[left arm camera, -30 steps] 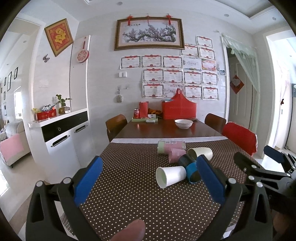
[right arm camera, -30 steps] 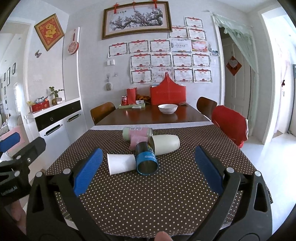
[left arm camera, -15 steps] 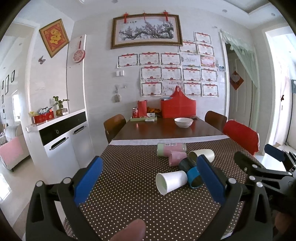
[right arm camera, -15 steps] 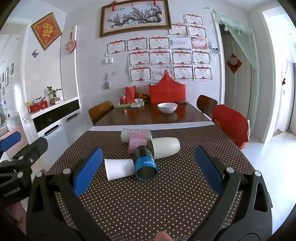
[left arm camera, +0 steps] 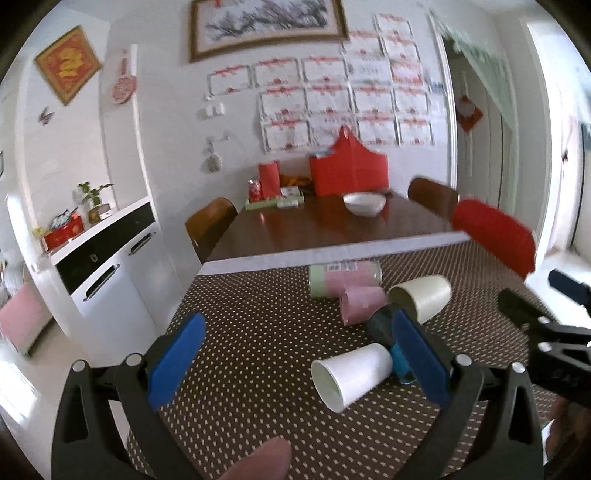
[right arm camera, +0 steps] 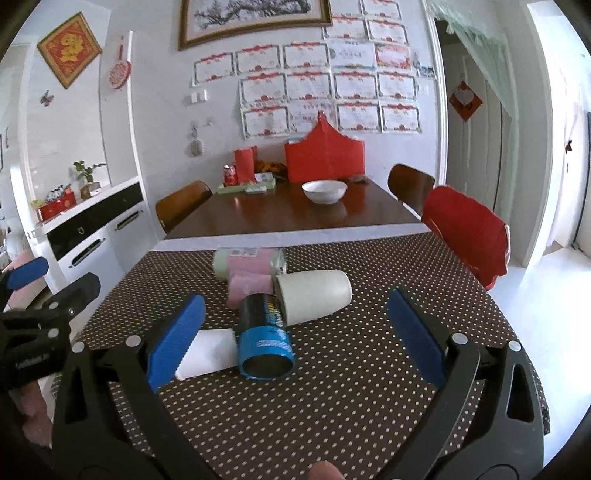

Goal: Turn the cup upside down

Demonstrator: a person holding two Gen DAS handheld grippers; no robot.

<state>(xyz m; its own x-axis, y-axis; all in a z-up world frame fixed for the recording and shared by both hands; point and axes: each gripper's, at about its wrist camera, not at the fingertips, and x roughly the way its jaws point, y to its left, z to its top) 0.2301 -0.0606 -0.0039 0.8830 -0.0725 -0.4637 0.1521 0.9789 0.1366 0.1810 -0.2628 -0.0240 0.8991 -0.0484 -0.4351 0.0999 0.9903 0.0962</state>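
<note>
White cup (right arm camera: 210,350) half behind claw pad (right arm camera: 173,339)

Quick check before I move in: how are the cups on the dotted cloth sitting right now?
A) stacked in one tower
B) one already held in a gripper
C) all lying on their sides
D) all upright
C: the white cup, blue cup, cream cup and pink cup all lie on their sides, and both grippers are open and empty.

Stood in a bright dining room: white wall (right arm camera: 166,122) hung with a framed painting (right arm camera: 255,18) and rows of certificates (right arm camera: 325,92). Held wooden chairs (right arm camera: 181,203) around the worktop (right arm camera: 362,218), a white sideboard (right arm camera: 96,236) along its left edge, a sunlit doorway (right arm camera: 561,147) off its right.
</note>
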